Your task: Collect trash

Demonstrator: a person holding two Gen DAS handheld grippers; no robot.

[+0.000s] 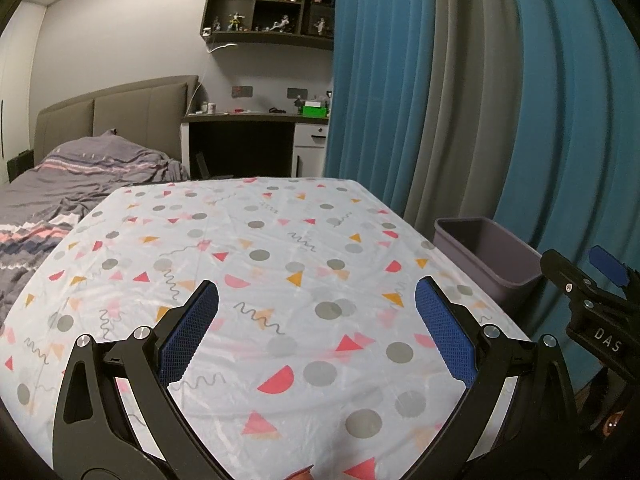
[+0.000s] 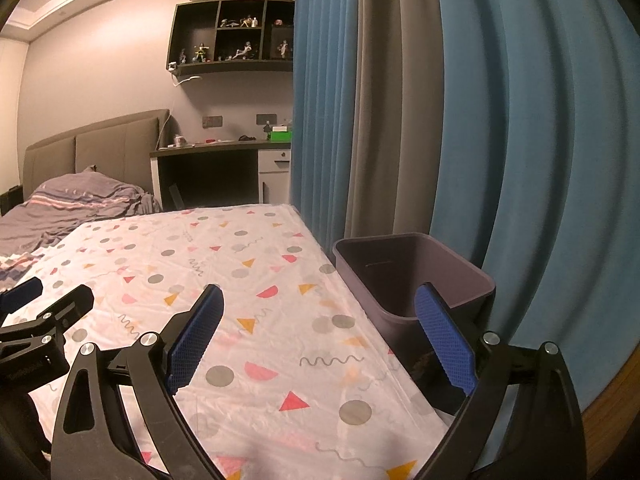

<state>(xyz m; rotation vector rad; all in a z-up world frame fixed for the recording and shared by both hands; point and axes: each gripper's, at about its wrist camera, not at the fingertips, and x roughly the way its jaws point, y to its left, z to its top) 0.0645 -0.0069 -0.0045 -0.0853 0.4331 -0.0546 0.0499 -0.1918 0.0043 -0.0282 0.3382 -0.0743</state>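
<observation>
A grey-purple plastic bin [image 1: 486, 254] stands beside the table's right edge; in the right wrist view the bin [image 2: 412, 280] looks empty inside. My left gripper [image 1: 316, 300] is open and empty above the patterned tablecloth [image 1: 260, 264]. My right gripper [image 2: 318, 304] is open and empty, over the table's right edge, its right finger in front of the bin. No loose trash shows on the cloth [image 2: 240, 280]. A small reddish scrap [image 1: 300, 474] peeks in at the bottom edge of the left wrist view. The right gripper also shows at the right of the left wrist view [image 1: 592, 300].
Blue and grey curtains [image 1: 460, 100] hang right behind the bin. A bed with grey bedding [image 1: 80, 176] lies left of the table. A desk [image 1: 248, 140] and a wall shelf with figurines [image 1: 272, 8] stand at the back.
</observation>
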